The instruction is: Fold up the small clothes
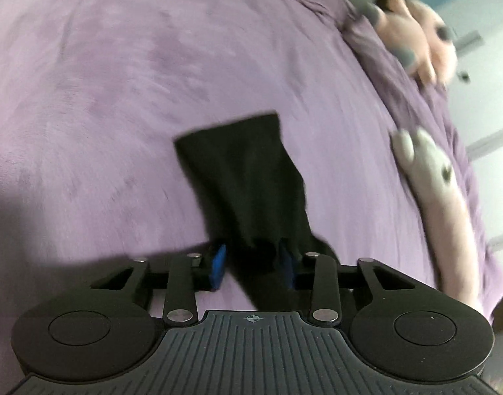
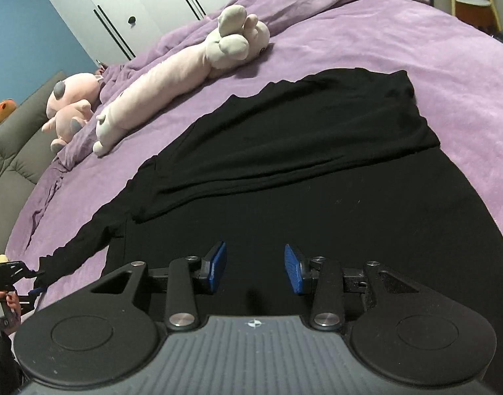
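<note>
The left wrist view is motion-blurred. There the left hand-held gripper [image 1: 253,265] pinches the cuff of the black sleeve [image 1: 243,177], whose end hides one blue pad. The black garment [image 2: 317,171] lies flat on the purple bed [image 2: 399,26], one side folded over its middle. Bare blanket spreads left of the sleeve; two plush toys [image 2: 172,69] lie near the far edge. The right hand-held gripper [image 2: 255,268] hangs wide above the cloth, holding nothing.

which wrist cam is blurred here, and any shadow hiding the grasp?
Left wrist view: motion-smeared throughout; black sleeve and plush toys soft, left gripper sits in dark shadow, so the grasp is unclear. Right wrist view: sharp, evenly lit, fisheye-bowed bed; right gripper open.
</note>
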Tool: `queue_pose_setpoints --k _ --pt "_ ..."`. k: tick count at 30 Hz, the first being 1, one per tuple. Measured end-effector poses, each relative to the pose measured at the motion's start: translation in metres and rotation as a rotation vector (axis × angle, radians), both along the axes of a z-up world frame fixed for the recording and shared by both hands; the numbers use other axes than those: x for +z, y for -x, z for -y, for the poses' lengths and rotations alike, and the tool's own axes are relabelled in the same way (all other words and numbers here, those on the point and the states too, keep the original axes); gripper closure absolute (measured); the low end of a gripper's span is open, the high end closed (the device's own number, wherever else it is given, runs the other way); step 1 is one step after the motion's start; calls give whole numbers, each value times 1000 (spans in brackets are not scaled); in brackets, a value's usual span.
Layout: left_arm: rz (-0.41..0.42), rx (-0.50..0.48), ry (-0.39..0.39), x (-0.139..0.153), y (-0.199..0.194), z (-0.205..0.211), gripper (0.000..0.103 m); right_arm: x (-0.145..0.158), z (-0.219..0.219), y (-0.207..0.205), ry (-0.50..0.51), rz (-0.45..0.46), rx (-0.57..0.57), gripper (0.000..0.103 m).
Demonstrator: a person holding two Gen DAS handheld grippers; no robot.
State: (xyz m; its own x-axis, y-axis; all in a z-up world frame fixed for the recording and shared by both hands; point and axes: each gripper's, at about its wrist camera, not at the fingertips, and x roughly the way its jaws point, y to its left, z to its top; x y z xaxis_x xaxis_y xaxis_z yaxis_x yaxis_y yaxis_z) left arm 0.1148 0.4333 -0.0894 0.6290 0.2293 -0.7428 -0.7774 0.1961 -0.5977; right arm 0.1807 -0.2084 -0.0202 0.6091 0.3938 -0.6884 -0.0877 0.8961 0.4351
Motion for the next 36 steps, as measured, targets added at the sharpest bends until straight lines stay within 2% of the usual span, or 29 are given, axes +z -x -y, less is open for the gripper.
queue_pose_setpoints --k 1,2,6,8,10,14,18,20,21,23,24,25,27,30,33,36 --pt "7 18 13 -3 0 -3 89 0 -1 0 -1 -3 -2 65" --pt "9 27 25 -7 0 -6 97 -1 -2 0 0 -6 -2 65" --pt "50 7 9 -6 5 -6 98 -1 0 -1 10 -9 -17 65" --pt "51 -28 -53 6 5 4 98 -2 3 0 8 -10 -27 65" --pt "63 -106 -138 25 -7 21 98 -3 6 1 6 -6 -39 65" --pt "107 -366 -335 71 -56 93 98 -4 10 3 -13 -7 -60 65" --pt "221 -717 -440 102 -103 208 98 -3 15 8 -21 7 -63 65" --pt "243 -903 -454 101 -119 273 96 -2 20 9 -22 12 -75 65" --pt "237 -988 -447 95 -125 299 92 -2 23 10 -25 12 -82 65" --pt "184 -1137 -447 76 -133 347 76 -2 30 9 -26 9 -101 65" --pt "140 -1163 -451 67 -132 361 72 -2 33 9 -23 10 -106 65" --pt "98 -1173 -453 59 -131 369 67 -2 36 8 -22 11 -107 65" --pt "48 -1147 -443 45 -119 369 66 -3 39 5 -20 15 -98 65" --pt "10 -1039 -424 35 -94 346 57 -9 34 -8 -30 -4 -69 65" --pt "-46 -929 -451 33 -72 321 53 -17 19 -27 -94 -22 -30 65" --pt "-87 -859 -441 29 -66 297 52 -26 1 -53 -172 -38 -7 64"
